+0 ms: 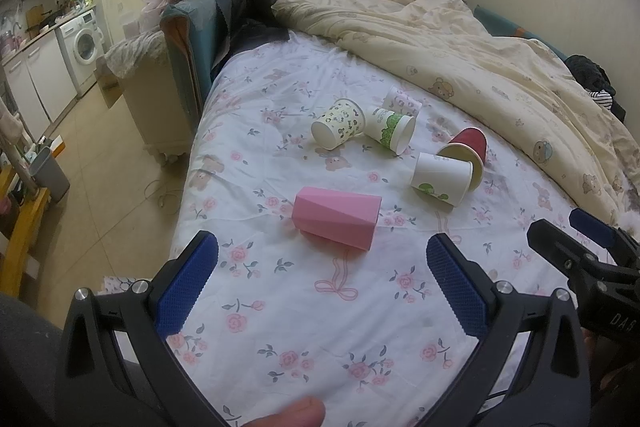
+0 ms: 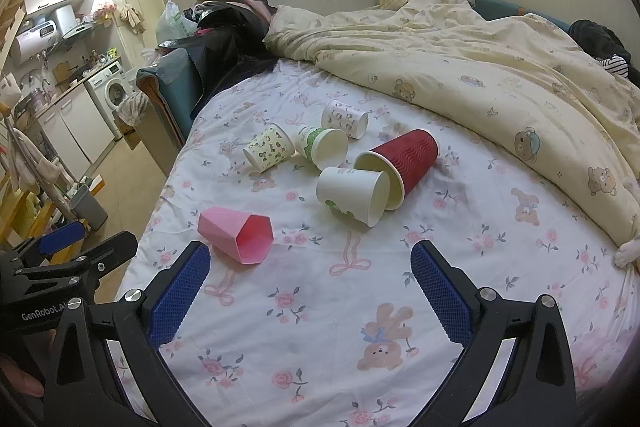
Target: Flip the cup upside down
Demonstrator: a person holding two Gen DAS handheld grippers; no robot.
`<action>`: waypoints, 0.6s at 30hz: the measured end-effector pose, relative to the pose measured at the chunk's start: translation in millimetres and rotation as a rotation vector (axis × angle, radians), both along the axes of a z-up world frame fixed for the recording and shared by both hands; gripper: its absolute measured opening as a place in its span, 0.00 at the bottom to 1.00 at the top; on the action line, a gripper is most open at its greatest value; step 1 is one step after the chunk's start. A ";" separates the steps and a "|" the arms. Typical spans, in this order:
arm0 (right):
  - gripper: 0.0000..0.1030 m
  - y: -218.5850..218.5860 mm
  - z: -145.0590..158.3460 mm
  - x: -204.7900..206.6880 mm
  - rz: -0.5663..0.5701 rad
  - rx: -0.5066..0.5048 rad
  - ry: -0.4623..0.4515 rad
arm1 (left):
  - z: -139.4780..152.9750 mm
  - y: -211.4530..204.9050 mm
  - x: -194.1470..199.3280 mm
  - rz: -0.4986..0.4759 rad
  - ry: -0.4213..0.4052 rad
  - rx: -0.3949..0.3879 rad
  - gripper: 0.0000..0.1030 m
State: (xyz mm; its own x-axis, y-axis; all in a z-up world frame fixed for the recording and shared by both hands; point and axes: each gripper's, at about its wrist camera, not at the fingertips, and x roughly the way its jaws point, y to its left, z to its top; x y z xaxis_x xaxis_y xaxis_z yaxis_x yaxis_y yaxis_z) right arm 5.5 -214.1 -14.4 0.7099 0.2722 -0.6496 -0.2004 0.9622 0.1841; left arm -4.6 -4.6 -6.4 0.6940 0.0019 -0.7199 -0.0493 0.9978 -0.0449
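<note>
From the right wrist view, the left gripper [image 2: 76, 247] sits at nine o'clock, its jaws seemingly apart, though that corner is too distorted to be sure. The pink cup [image 2: 236, 235] lies on its side on the floral sheet [image 2: 320, 327], mouth toward five o'clock. At twelve o'clock five paper cups lie tipped over, the white cup [image 2: 352, 193] touching the red cup [image 2: 400, 159]. The right gripper [image 2: 310, 291] hovers with jaws spread wide, empty. Nothing looks flipped yet; grasping, turning and setting down all remain.
</note>
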 end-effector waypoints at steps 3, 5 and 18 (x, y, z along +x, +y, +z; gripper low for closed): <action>1.00 -0.1 0.0 -0.1 0.001 0.000 0.000 | 0.8 0.4 0.6 -0.002 0.001 0.002 1.00; 1.00 -0.3 0.0 0.1 0.001 0.000 0.000 | 0.4 0.1 0.2 -0.003 0.000 0.002 1.00; 1.00 -0.3 -0.8 0.6 0.001 0.002 0.003 | -1.4 0.1 -1.1 -0.002 0.002 -0.007 1.00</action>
State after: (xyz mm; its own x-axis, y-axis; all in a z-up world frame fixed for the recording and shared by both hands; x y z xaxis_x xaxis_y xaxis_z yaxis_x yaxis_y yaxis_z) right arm 6.1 -214.4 -15.2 0.7078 0.2742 -0.6510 -0.2009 0.9617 0.1866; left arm -5.6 -4.5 -7.8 0.6924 -0.0049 -0.7215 -0.0474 0.9975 -0.0523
